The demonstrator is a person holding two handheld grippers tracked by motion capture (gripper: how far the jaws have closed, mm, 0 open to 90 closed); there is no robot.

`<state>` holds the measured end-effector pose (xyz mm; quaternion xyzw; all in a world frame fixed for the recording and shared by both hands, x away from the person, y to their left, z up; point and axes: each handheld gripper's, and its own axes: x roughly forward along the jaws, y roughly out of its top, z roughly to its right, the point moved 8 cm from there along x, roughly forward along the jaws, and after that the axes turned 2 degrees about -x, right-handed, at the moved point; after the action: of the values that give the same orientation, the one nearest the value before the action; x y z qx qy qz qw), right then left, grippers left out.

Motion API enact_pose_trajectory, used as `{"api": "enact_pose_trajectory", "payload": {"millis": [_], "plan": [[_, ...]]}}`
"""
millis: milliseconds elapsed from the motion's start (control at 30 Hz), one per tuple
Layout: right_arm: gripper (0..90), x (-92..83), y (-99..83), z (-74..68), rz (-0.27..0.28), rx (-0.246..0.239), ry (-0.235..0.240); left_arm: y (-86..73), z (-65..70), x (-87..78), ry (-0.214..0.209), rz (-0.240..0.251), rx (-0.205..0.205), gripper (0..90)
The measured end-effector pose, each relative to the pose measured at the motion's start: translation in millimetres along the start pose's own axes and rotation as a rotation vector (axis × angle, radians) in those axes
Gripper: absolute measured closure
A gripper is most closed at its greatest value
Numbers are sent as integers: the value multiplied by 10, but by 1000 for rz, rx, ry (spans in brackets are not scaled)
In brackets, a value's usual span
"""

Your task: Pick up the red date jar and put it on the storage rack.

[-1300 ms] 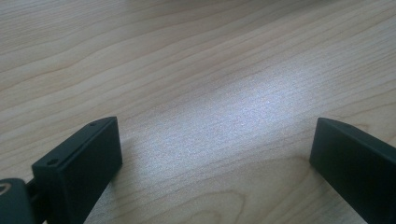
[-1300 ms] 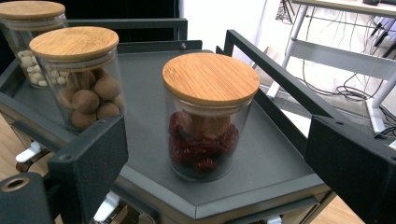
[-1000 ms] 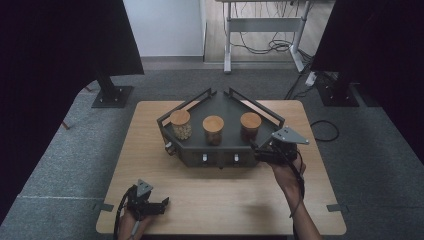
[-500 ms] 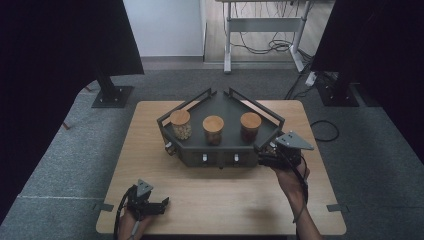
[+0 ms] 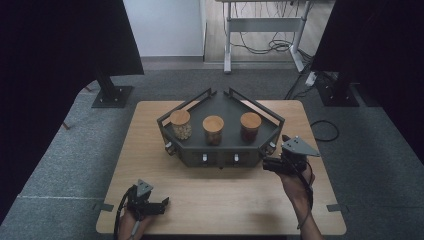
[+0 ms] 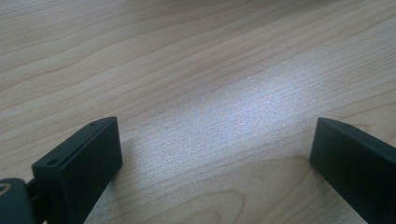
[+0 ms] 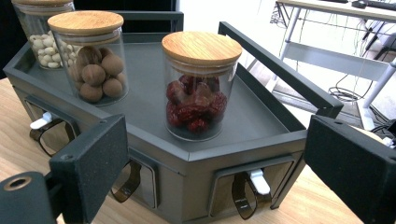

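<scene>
A dark grey angular stand (image 5: 226,106) holds three wooden-lidded glass jars: pale nuts (image 5: 180,125), brown balls (image 5: 213,130) and red dried fruit (image 5: 250,127). My right gripper (image 5: 268,165) is open at the stand's front right corner, jaws pointing left at it and nothing between them. In the right gripper view my right gripper (image 7: 217,154) faces the red fruit jar (image 7: 201,88), with the brown ball jar (image 7: 91,60) and the nut jar (image 7: 39,32) behind it to the left. My left gripper (image 5: 161,204) rests open near the table's front left, and the left gripper (image 6: 210,144) frames bare wood.
The stand's front wall (image 7: 187,163) has small compartments with amber loop handles and white levers (image 7: 259,182). The wooden table (image 5: 220,200) stretches between the two grippers. Dark stands and a cable (image 5: 325,131) lie on the grey floor around it.
My right gripper has slid a little toward the table's near edge along the stand's right front corner. The left gripper has stayed put.
</scene>
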<state>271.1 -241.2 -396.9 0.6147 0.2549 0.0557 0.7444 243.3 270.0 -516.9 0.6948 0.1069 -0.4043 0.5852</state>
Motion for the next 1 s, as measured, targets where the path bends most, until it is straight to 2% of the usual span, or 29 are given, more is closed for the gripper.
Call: {"api": "enact_pose_trajectory", "payload": {"millis": [600,1000], "plan": [[63,-133,-153,-1,-15,-7,-12,0,1,0,1,0,0,20],[64,-153,-274,-4,-36,-19,-25,1,-1,-1,1,-2,2,20]]}}
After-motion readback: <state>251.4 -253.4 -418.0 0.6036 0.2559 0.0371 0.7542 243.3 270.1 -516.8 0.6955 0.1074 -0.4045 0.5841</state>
